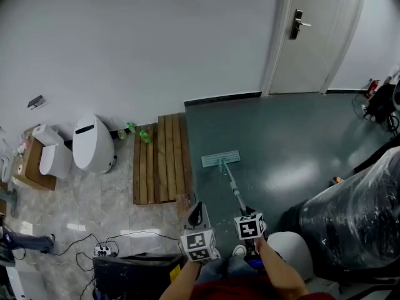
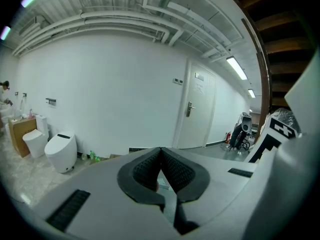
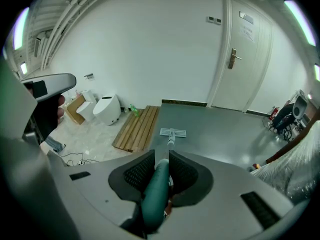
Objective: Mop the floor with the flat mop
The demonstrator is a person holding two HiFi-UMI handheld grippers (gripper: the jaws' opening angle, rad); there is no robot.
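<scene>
The flat mop's pale teal head [image 1: 220, 160] lies flat on the dark grey floor [image 1: 294, 142], just right of the wooden duckboard. Its pole [image 1: 235, 188] runs back toward me. My right gripper [image 1: 249, 222] is shut on the mop's teal handle [image 3: 156, 194], and the mop head [image 3: 172, 132] shows beyond the jaws in the right gripper view. My left gripper [image 1: 198, 214] hangs left of the pole, apart from it. In the left gripper view its jaws [image 2: 161, 154] meet at the tips with nothing between them.
A wooden duckboard [image 1: 160, 159] lies left of the mop head, with green bottles [image 1: 139, 132] at its far end. Two white toilets [image 1: 92, 144] and a cardboard box [image 1: 31, 165] stand at the left. A power strip with cables [image 1: 103, 250] lies near me. Plastic-wrapped bulk [image 1: 356, 214] stands right; a door [image 1: 309, 33] behind.
</scene>
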